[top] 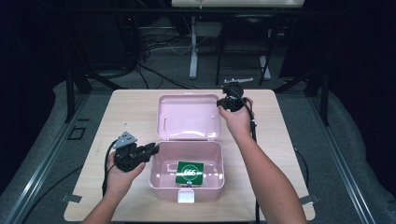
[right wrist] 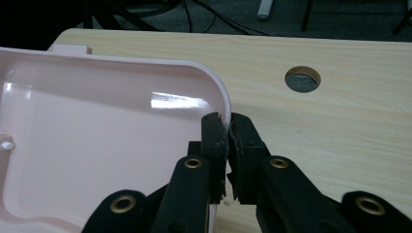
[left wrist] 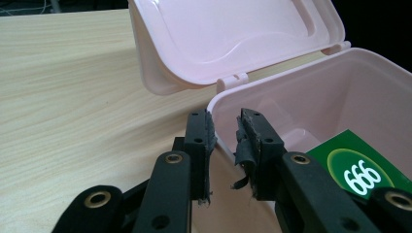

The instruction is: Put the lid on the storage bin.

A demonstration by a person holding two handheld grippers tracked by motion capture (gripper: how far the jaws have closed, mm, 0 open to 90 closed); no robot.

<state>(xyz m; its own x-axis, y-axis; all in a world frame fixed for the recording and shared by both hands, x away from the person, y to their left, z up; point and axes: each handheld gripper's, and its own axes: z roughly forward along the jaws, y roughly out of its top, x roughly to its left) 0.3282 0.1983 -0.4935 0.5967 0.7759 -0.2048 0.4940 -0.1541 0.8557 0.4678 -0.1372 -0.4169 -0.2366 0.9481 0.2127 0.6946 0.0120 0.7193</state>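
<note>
My right gripper (right wrist: 227,127) is pinching the lid (right wrist: 97,141) edge to swing it shut — left gripper (left wrist: 224,127) straddles the box (left wrist: 311,97) wall, jaws apart, steadying it.

The high view looks forward and down on my pale wooden bench (top: 135,107) from above my side, far enough to take in all of it and the dim, hard-to-read floor beyond. The left gripper view rides close behind my left jaws, looking along them at the near rim of the open pink plastic box (left wrist: 311,92). The right gripper view sits equally close, facing the box's raised pink lid (right wrist: 97,145). All three share that lid.
</note>
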